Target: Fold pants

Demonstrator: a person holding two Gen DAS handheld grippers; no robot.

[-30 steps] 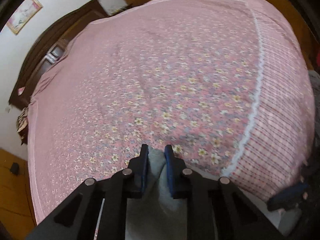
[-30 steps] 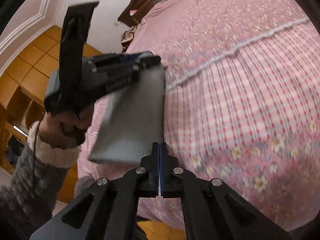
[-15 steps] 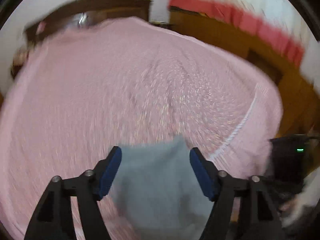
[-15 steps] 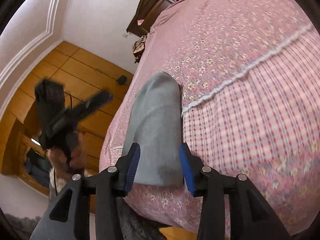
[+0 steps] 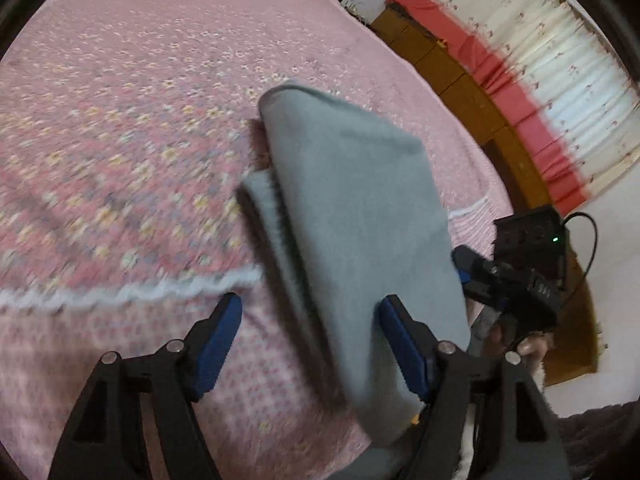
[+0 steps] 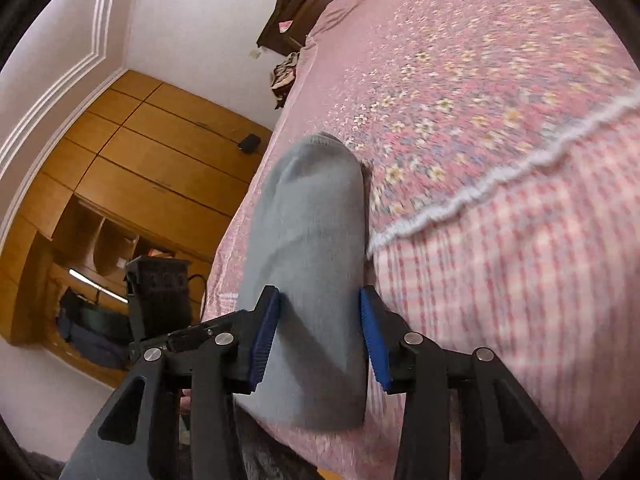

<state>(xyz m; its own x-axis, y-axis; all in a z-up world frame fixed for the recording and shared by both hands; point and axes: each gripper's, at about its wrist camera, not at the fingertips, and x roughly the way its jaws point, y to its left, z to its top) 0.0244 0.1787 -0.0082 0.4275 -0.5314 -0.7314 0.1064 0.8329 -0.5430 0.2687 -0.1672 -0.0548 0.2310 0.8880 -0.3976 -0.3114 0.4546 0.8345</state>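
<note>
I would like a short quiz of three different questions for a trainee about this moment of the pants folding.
1. True or false: the left hand-held gripper is shut on the grey pants.
2. Multiple choice: the pants lie on A) a wooden floor, B) the pink bedspread, C) a chair.
3. Fill in: the fingers of the right hand-held gripper stand ____ on either side of the pants.

Key: 1 false; 2 B; 3 open.
</note>
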